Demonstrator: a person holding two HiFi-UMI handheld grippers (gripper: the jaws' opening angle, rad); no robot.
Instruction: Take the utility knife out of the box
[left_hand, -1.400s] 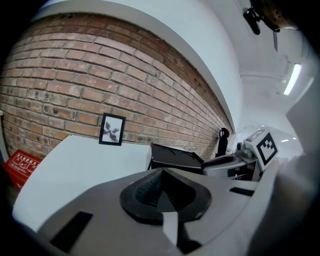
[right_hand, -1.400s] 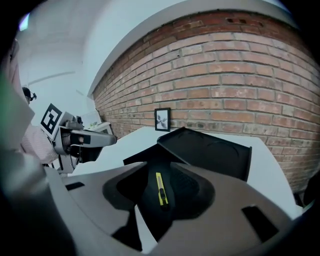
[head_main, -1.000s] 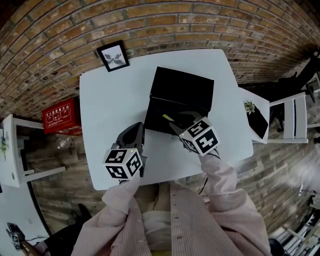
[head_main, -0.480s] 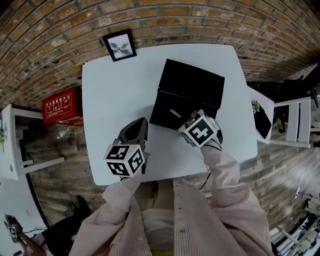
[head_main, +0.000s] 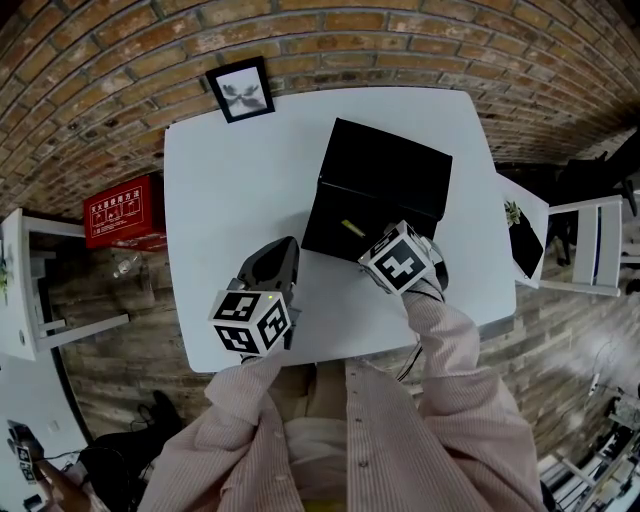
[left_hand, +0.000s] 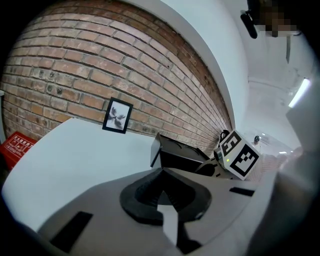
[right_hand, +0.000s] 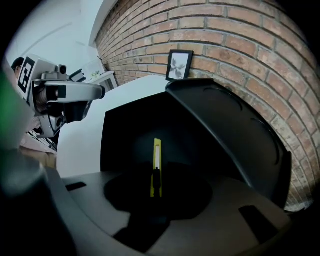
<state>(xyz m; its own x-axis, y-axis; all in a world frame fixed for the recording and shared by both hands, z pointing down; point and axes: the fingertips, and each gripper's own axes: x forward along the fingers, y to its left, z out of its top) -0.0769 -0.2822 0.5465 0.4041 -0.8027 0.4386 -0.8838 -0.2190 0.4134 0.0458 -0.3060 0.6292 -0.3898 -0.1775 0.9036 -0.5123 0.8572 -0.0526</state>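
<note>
On table (head_main: 230, 190), right tool (right_hand: 156, 194) has dipped into box (head_main: 392, 172), closing round utility knife (right_hand: 157, 160).

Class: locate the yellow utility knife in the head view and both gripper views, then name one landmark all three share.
Head view: utility knife lies inside the open black box, right of centre.
Left gripper view: not visible; the box's wall hides it.
Right gripper view: centre, lengthwise on the box floor.
Shared landmark: the framed picture against the brick wall.

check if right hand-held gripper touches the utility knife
Cannot tell: right gripper view shows the right hand-held gripper, jaws closing around the utility knife; contact lost in shadow.
</note>
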